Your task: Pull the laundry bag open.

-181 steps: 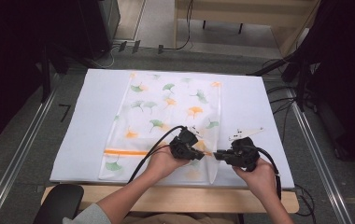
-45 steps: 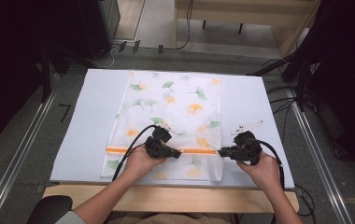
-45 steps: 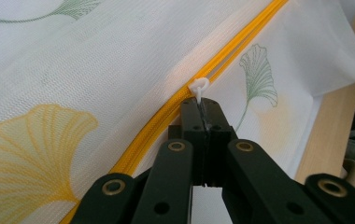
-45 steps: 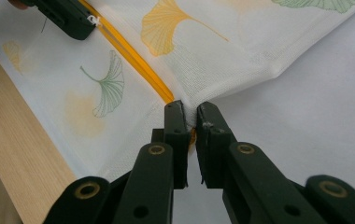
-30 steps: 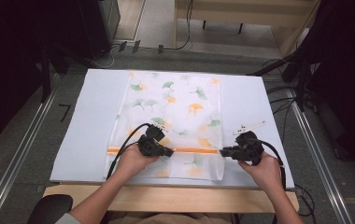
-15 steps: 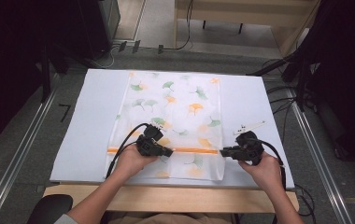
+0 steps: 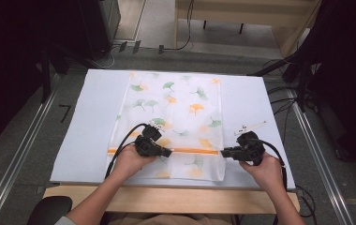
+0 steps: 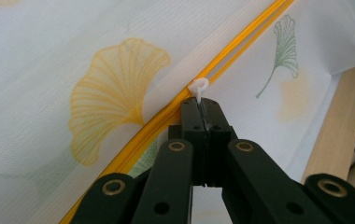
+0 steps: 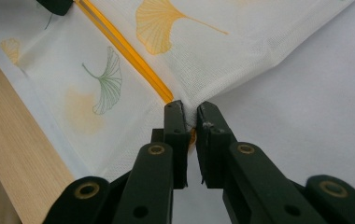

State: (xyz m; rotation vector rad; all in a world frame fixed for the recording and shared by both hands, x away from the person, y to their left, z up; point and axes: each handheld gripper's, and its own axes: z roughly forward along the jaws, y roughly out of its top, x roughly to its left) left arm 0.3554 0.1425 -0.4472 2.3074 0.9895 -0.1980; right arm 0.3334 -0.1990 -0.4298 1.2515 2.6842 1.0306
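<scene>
A thin, limp ginkgo-print mesh bag (image 7: 176, 122) lies flat on the worktop (image 7: 77, 140). The left hand-held gripper (image 8: 203, 109) is clamped on its white zipper pull (image 8: 198, 87); the right hand-held gripper (image 9: 190, 116) pinches the bag's edge where the orange zipper (image 9: 124, 49) ends. The light fabric would bunch, so that anchoring hold looks sensible.

No words, labels, brand names or numbers can be read in any of the views. The bag (image 7: 176, 122) carries a printed pattern of leaves and an orange stripe, but no lettering.
</scene>
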